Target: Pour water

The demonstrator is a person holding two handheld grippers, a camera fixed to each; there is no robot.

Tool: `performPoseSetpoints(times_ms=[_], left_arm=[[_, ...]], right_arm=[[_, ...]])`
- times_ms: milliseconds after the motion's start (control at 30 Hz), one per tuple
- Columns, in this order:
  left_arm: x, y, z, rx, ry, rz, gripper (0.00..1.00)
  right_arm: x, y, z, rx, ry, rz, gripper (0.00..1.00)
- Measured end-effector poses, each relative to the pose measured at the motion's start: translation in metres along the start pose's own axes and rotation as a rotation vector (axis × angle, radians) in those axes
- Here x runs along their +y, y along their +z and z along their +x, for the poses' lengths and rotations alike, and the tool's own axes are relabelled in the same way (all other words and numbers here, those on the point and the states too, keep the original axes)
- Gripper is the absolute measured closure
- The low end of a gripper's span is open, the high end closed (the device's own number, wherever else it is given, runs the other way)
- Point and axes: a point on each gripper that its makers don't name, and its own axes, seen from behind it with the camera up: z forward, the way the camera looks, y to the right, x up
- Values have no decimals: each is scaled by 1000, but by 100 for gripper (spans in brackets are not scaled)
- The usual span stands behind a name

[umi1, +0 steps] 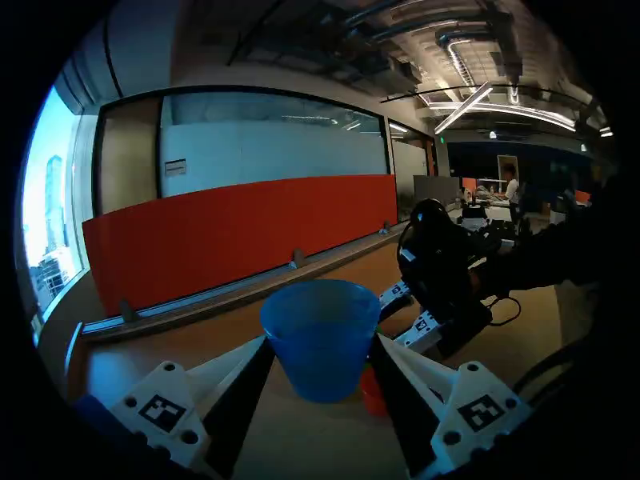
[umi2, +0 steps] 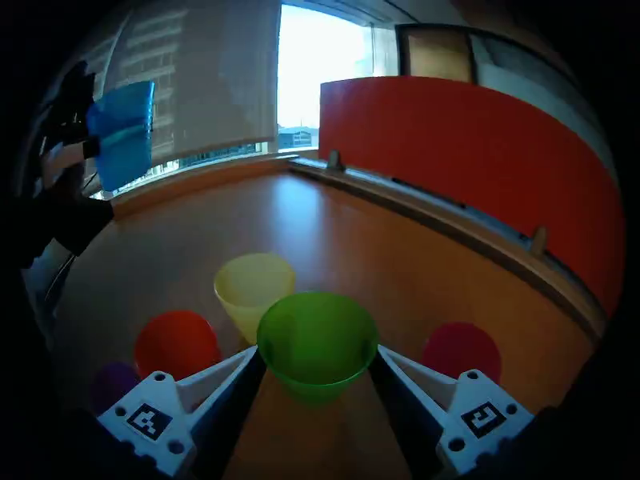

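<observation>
Two grippers, each one holding a cup at a brown wooden table (umi2: pixel 344 232)

The left gripper (umi1: pixel 322 352) is pressing both fingers on a translucent blue plastic cup (umi1: pixel 320 336), raised in the air, well apart from the others. The right gripper (umi2: pixel 318 364) is pinching a round green plastic cup (umi2: pixel 318 340) just beside a yellow cup (umi2: pixel 252 286), a red cup (umi2: pixel 176 344), a purple cup (umi2: pixel 112 386) and a pink cup (umi2: pixel 462 350). A red partition panel (umi1: pixel 240 232) is running along the table's edge, with a bright window (umi2: pixel 320 72) beyond.

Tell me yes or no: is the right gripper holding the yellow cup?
No, the right gripper clamps the green cup between its fingers, while the yellow cup stands on the table behind it.
</observation>
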Motion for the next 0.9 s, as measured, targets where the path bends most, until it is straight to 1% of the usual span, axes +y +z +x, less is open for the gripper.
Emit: performPoseSetpoints(times_ms=[267,667,900], left_arm=[[2,-2,4,2,10,0,19],[8,-4,9,4,23,1,19],[11,-5,12,4,26,-1,19]], right_arm=[[-5,-11,12,31,-6,-6,11],[-17,-36,31,89,-40,-15,11],[-29,-49,42,119,-43,-11,11]])
